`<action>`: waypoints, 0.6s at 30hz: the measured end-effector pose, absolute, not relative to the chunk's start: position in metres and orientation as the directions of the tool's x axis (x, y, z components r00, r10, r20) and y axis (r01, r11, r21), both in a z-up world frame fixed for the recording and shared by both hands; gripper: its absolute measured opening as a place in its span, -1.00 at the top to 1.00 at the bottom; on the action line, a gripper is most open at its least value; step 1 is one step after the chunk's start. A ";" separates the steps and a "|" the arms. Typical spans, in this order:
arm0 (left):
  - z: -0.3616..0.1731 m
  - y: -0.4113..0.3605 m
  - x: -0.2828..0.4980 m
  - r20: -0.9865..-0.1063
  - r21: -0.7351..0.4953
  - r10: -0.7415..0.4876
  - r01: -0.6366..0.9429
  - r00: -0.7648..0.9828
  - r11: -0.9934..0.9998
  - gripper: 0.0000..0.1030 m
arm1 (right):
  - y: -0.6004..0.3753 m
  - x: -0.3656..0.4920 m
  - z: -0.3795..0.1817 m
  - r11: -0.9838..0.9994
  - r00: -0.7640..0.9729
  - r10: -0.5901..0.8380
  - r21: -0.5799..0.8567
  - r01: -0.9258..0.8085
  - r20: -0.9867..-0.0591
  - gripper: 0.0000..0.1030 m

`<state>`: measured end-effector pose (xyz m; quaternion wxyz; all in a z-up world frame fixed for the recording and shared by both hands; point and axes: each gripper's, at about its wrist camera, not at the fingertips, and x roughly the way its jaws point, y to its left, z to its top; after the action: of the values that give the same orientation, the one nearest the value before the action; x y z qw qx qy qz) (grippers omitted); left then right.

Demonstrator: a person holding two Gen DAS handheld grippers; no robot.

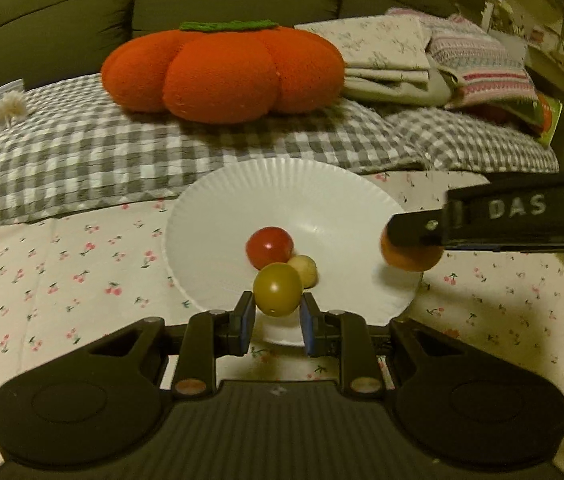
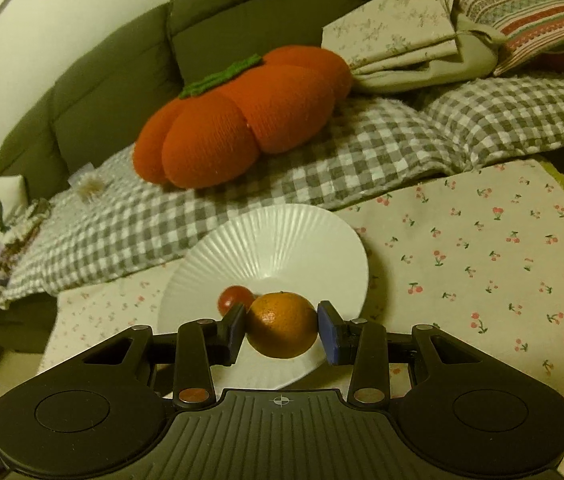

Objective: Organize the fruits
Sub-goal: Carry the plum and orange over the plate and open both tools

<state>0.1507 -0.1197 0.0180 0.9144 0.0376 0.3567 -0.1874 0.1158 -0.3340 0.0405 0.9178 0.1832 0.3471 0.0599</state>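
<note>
While the left gripper (image 1: 277, 316) hangs over the near edge of the white plate (image 1: 241, 192), its jaws are squeezed on a small yellow-green tomato (image 1: 277, 294). The blue pads touch both sides of it. Just past it, in the dip of the plate, lie a red tomato (image 1: 269, 247) and a small pale round fruit (image 1: 305, 270), touching each other.

The right gripper (image 2: 282, 330) has its jaws a bit wider, and they hold an orange (image 2: 282, 324) tight from both sides. The orange is over the near right part of the plate.

The plate sits on a cloth with little cherries (image 2: 482, 264) on it. At the far side lie a grey checked blanket (image 1: 81, 152) and a big orange pumpkin pillow (image 1: 221, 72). Folded cloths (image 2: 402, 32) are stacked to the far right, in front of a green sofa (image 1: 61, 8).
</note>
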 end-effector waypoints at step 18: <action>0.005 -0.131 0.158 -0.663 -0.003 -0.281 0.373 0.694 0.928 0.53 | -0.322 0.140 0.014 0.962 0.732 0.195 0.275 -0.011 -0.652 0.26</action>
<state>0.1577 -0.1307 0.0046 0.9180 0.0659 0.3482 -0.1781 0.1402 -0.3217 0.0143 0.9220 0.1270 0.3615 0.0557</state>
